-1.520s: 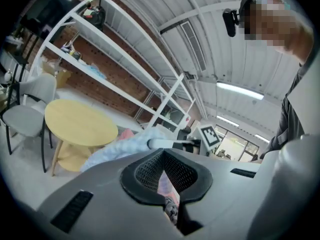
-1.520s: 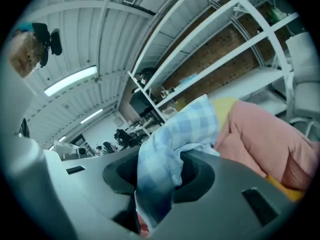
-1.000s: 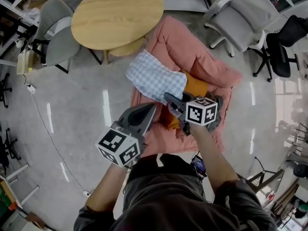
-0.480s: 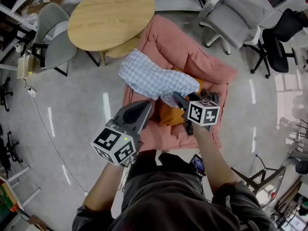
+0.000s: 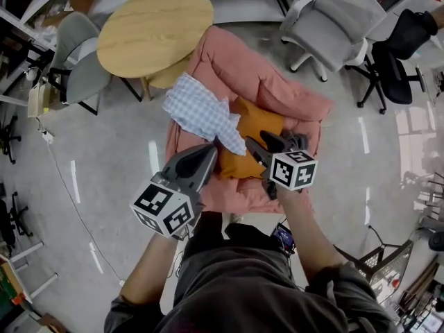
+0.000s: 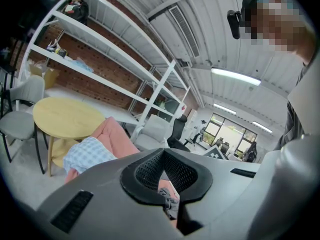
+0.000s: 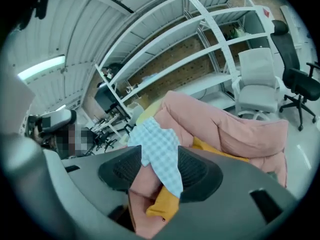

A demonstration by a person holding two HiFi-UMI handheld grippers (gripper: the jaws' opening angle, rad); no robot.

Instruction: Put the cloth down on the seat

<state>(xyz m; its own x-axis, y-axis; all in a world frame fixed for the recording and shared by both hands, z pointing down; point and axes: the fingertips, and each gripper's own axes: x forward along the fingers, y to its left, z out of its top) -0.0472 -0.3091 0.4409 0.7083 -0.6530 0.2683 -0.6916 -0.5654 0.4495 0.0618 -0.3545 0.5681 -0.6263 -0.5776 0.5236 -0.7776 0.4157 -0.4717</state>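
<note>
The blue-and-white checked cloth (image 5: 199, 109) lies draped over the left side of the pink padded seat (image 5: 277, 92), its tail trailing onto an orange cushion (image 5: 255, 127). My right gripper (image 5: 265, 145) hovers open just right of that tail, not touching it. In the right gripper view the cloth (image 7: 161, 151) hangs free beyond the gripper (image 7: 160, 173), whose jaws stand wide, over the seat (image 7: 240, 129). My left gripper (image 5: 207, 157) is held lower left of the cloth, shut and holding nothing. The left gripper view shows the left gripper (image 6: 162, 154) with its tips together and the cloth (image 6: 90, 154) off to the left.
A round wooden table (image 5: 156, 26) stands just behind the seat, with grey chairs (image 5: 76, 57) to its left. White office chairs (image 5: 326, 19) and a black one (image 5: 409, 40) stand at the back right. A dark grey bundle (image 5: 300, 143) lies on the seat by my right gripper.
My right gripper has opened and let go of the cloth, which has settled leftward on the seat. The gripper has drawn back slightly. The left gripper has barely moved.
</note>
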